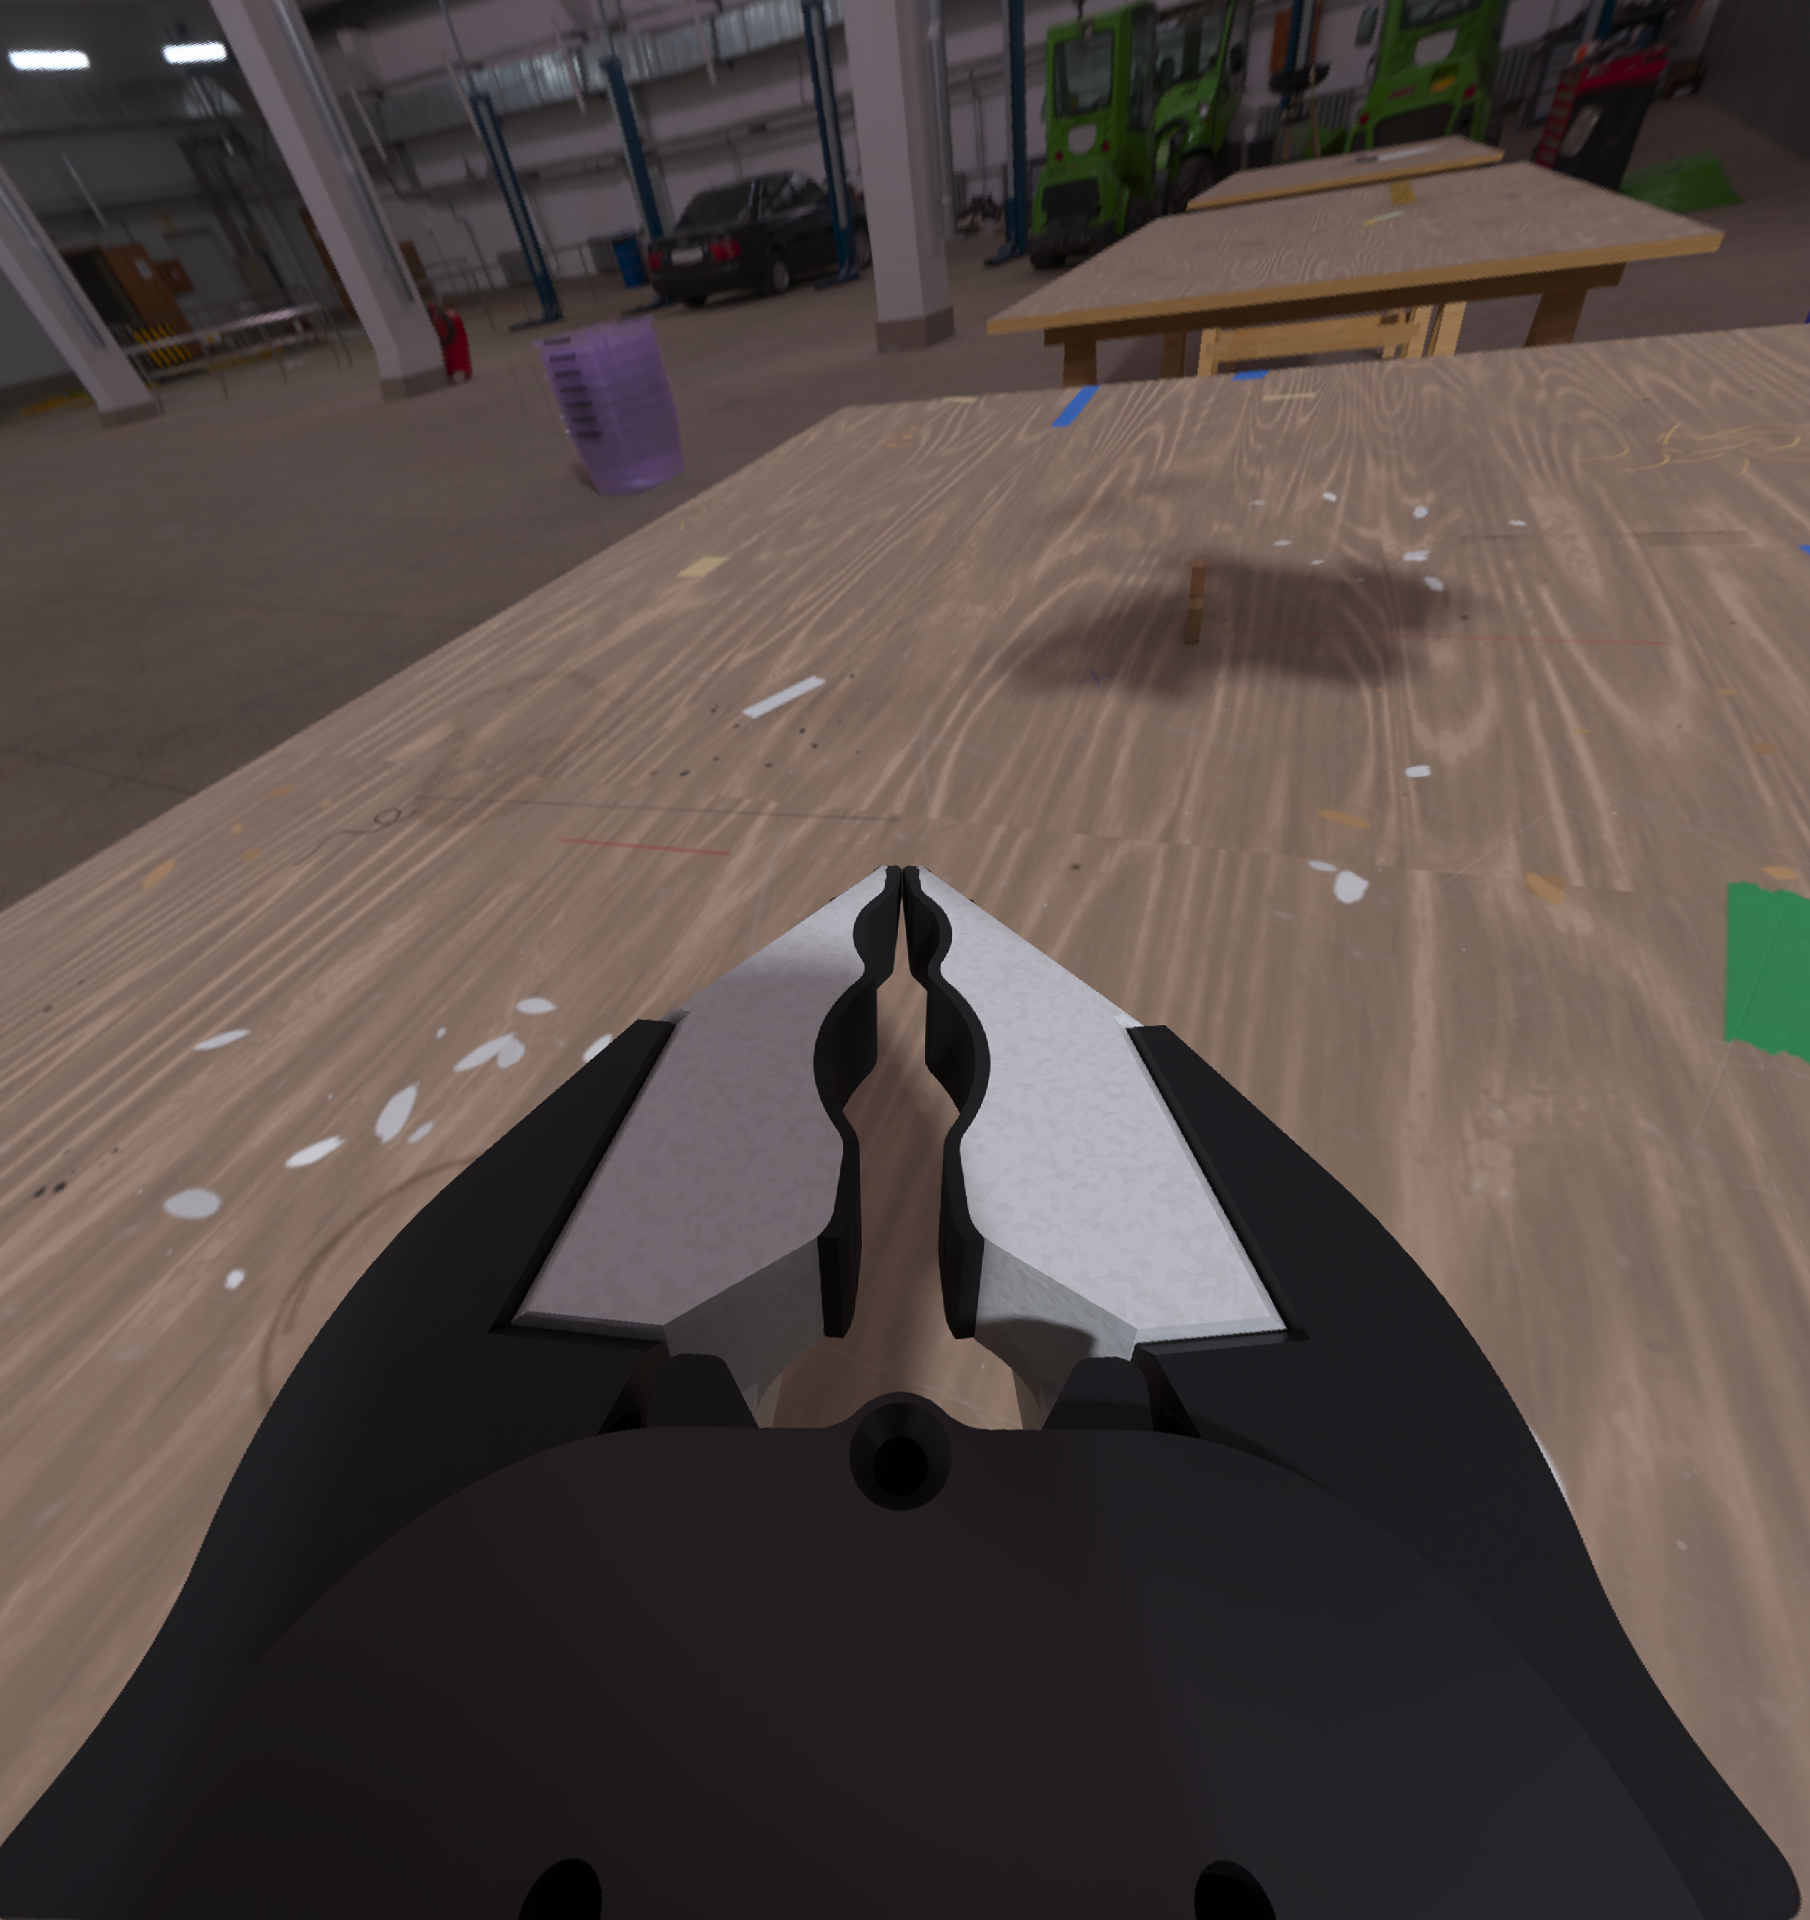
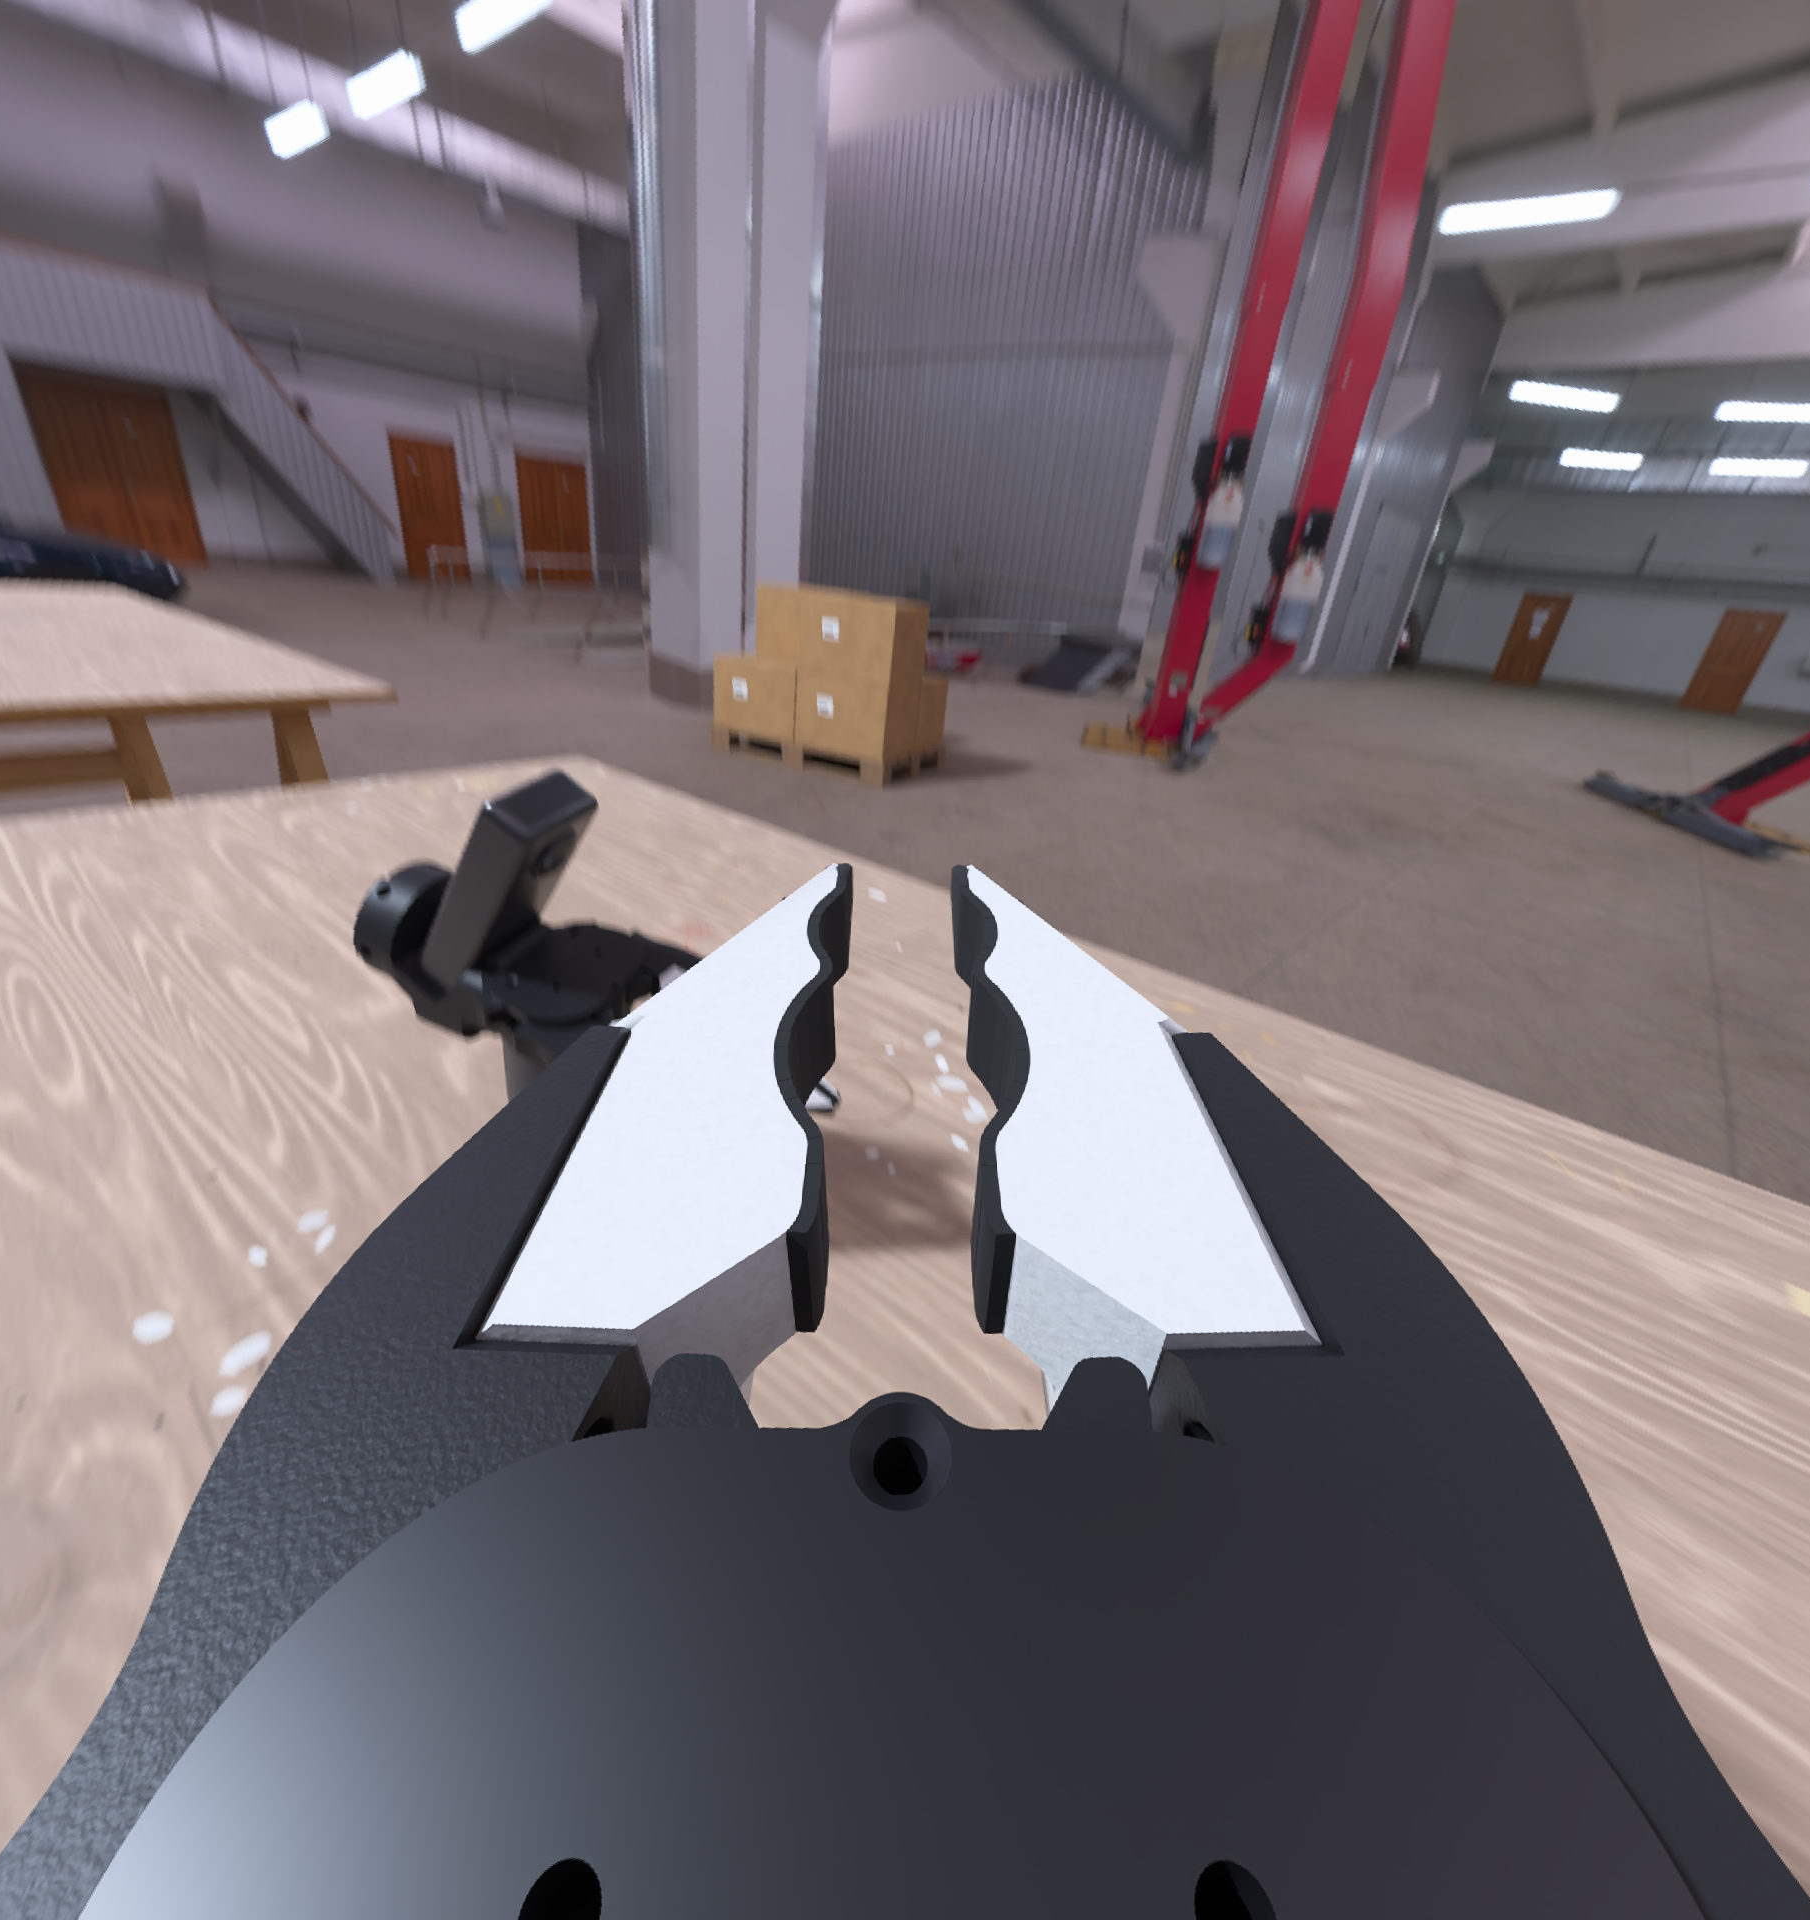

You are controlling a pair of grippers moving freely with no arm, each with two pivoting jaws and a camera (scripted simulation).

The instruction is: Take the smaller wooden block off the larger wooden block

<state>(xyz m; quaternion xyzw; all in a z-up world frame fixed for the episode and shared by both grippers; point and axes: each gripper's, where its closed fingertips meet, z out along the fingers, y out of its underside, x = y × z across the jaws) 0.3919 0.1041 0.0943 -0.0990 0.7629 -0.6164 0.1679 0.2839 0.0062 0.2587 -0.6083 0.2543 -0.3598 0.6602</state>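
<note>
In the left wrist view a small, thin upright wooden piece [image 1: 1195, 603] stands far ahead on the wooden table [image 1: 672, 935], inside a dark shadow. It is too small to tell the smaller block from the larger one. My left gripper [image 1: 901, 878] is shut and empty, low over the table, well short of the piece. It also shows in the right wrist view [image 2: 506, 935], ahead and to the left. My right gripper [image 2: 901, 883] is open and empty above the table [image 2: 153, 1039]. No block shows in the right wrist view.
Tape marks lie on the table: green [image 1: 1774, 977] at the right, blue [image 1: 1072, 405] at the far edge. The left table edge runs diagonally. Beyond are a purple basket [image 1: 615, 405], other wooden tables [image 1: 1348, 249], stacked cardboard boxes [image 2: 828, 675] and red lifts [image 2: 1285, 416].
</note>
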